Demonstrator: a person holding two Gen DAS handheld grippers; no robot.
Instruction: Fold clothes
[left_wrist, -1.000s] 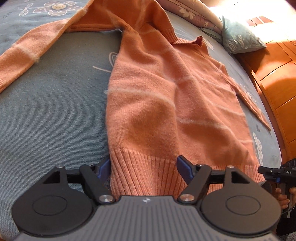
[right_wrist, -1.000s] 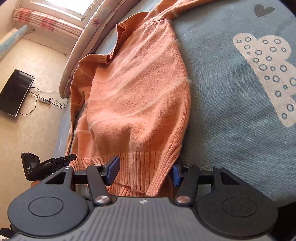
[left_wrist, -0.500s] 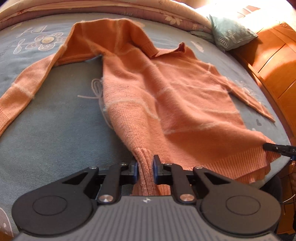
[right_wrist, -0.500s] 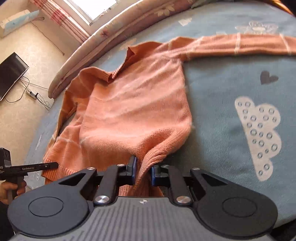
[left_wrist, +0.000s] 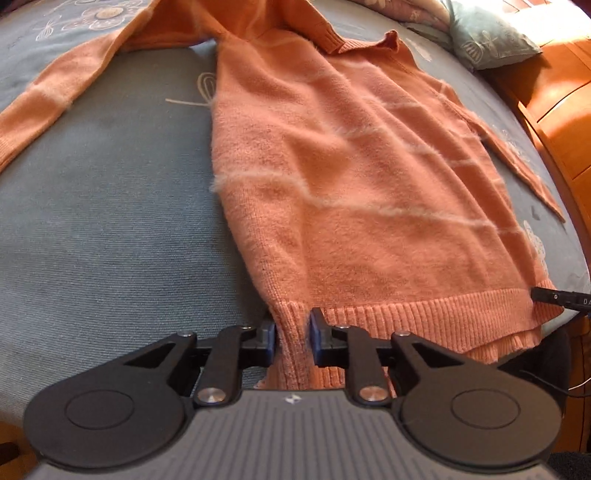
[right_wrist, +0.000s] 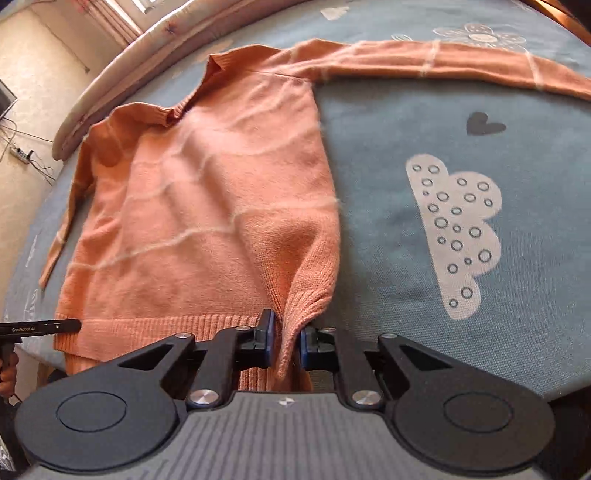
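Note:
An orange knit sweater (left_wrist: 351, 184) with thin pale stripes lies flat on a grey-blue bed cover (left_wrist: 92, 221), its collar at the far end. My left gripper (left_wrist: 292, 332) pinches the left corner of the ribbed hem (left_wrist: 424, 321); its jaws are opening slightly, with the knit still filling the gap. In the right wrist view the same sweater (right_wrist: 207, 206) spreads out to the left. My right gripper (right_wrist: 287, 338) is shut on the right hem corner, which rises in a raised fold. One long sleeve (right_wrist: 461, 62) stretches out sideways.
A patterned pillow (left_wrist: 491, 37) and orange wooden furniture (left_wrist: 561, 92) stand at the bed's far right. A white cloud print (right_wrist: 458, 229) marks the cover beside the sweater. The bed edge and the floor with a power strip (right_wrist: 22, 155) lie to the left.
Both grippers went from open around the hem to closed on its corners. The pinched corners have lifted a little off the bed, bunching the knit into folds.

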